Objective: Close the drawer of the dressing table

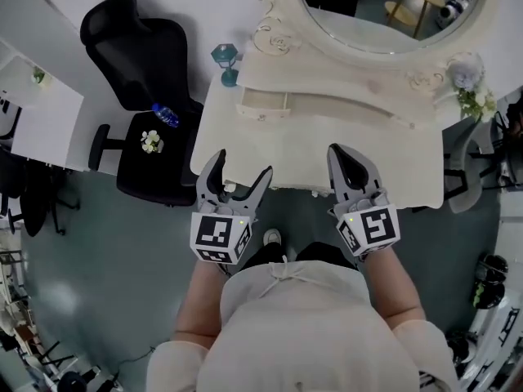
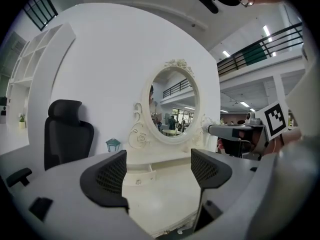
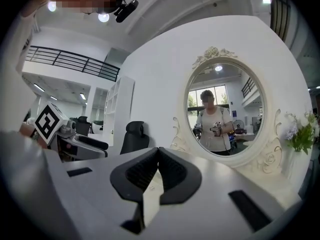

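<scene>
Cream drawer [image 1: 263,104]: sitting in the low tier under the mirror [image 1: 384,6], toward the mirror's left foot, and seeming to be standing a little proud of that tier.
Dressing table [image 1: 245,72]: carrying the mirror at its back, with the bare worktop [image 1: 327,158] spreading in front of the mirror.
Handling: probably painted wood, so I am judging it light, stiff and smooth-faced, likely sliding easily but binding if pushed off-square.
Hold: no grasp is looking necessary. A flat push on the front, just beside the small knob [image 2: 138,182] and straight toward the mirror, is looking the safest.
Care: the carved scrollwork round the mirror is looking delicate, so I am steering contact onto the plain front only.
Left claw [image 1: 241,167]: gaping wide with nothing between its jaws, hovering at the worktop's near edge, on the mirror's left side and well short of the drawer.
Right claw [image 1: 350,158]: pressed together and empty, pointing at the mirror's middle from the same near edge.
Writing: nothing is reading as words. Only black-and-white square markers are showing on the claws' cubes, and the blue label on the bottle [image 1: 165,115] left of the mirror is too small to read.
</scene>
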Tool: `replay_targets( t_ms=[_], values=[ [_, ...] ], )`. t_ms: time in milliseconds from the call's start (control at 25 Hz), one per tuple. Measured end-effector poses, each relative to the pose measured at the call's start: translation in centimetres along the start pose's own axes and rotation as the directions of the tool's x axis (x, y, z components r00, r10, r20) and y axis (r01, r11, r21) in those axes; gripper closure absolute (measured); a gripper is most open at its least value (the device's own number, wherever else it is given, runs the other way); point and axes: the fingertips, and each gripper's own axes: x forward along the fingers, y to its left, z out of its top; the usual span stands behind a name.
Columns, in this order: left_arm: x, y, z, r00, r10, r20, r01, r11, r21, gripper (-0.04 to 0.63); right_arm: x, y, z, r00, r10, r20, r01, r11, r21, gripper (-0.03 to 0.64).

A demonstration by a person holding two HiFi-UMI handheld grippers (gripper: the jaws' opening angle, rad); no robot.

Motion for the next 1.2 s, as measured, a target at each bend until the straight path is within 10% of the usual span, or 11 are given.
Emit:
replay_targets(
  t_ms=[1200],
  values=[
    [21.6, 8.4, -20.3, 0.915, 0.097, -0.391, -0.108, 0.994, -0.008, 0.206, 18.1, -8.4, -15.4, 0.973, 0.132, -0.187, -0.118, 0.989, 0.085, 0.611]
  ],
)
